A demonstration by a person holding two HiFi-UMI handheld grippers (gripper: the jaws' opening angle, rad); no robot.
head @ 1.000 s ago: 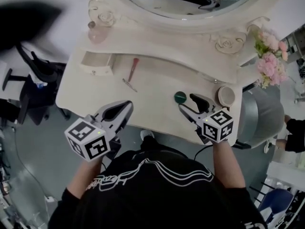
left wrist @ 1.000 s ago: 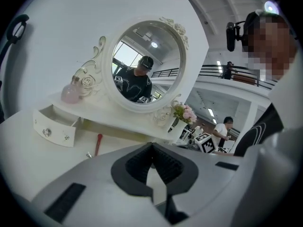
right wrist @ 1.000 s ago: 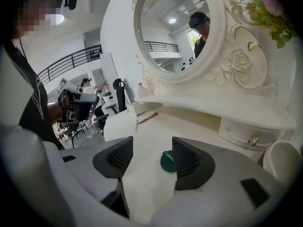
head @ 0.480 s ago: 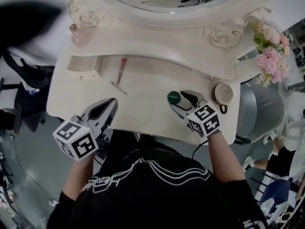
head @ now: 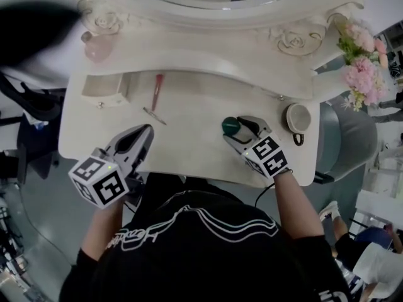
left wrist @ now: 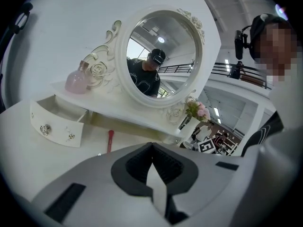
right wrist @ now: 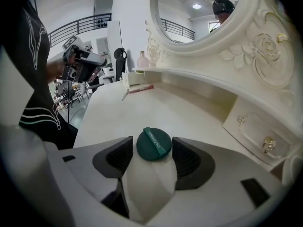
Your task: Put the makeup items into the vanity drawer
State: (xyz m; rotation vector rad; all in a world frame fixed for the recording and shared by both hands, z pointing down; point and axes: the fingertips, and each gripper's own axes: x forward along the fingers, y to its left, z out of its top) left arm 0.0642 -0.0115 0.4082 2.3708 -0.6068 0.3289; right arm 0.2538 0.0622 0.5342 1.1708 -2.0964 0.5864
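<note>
A round dark-green compact (head: 230, 126) lies on the cream vanity top (head: 195, 137), right of centre. My right gripper (head: 238, 129) has its jaws closed against the compact's two sides (right wrist: 154, 144). A red-handled brush (head: 157, 83) and a thin metal tool (head: 153, 116) lie near the open drawer (head: 104, 88) at the far left. My left gripper (head: 140, 137) hovers over the front-left edge of the table, shut and empty. Its pads (left wrist: 142, 167) meet at the tip.
A pink perfume bottle (head: 96, 48) stands on the upper shelf above the drawer. A small cup (head: 297, 117) sits at the right end, with pink flowers (head: 362, 55) beyond it. The oval mirror (left wrist: 158, 56) rises behind. A closed right drawer (right wrist: 258, 136) shows brass knobs.
The right gripper has moved forward until its jaws hold the green compact between them. The left gripper has edged slightly left along the front edge. The compact has not moved on the table.
</note>
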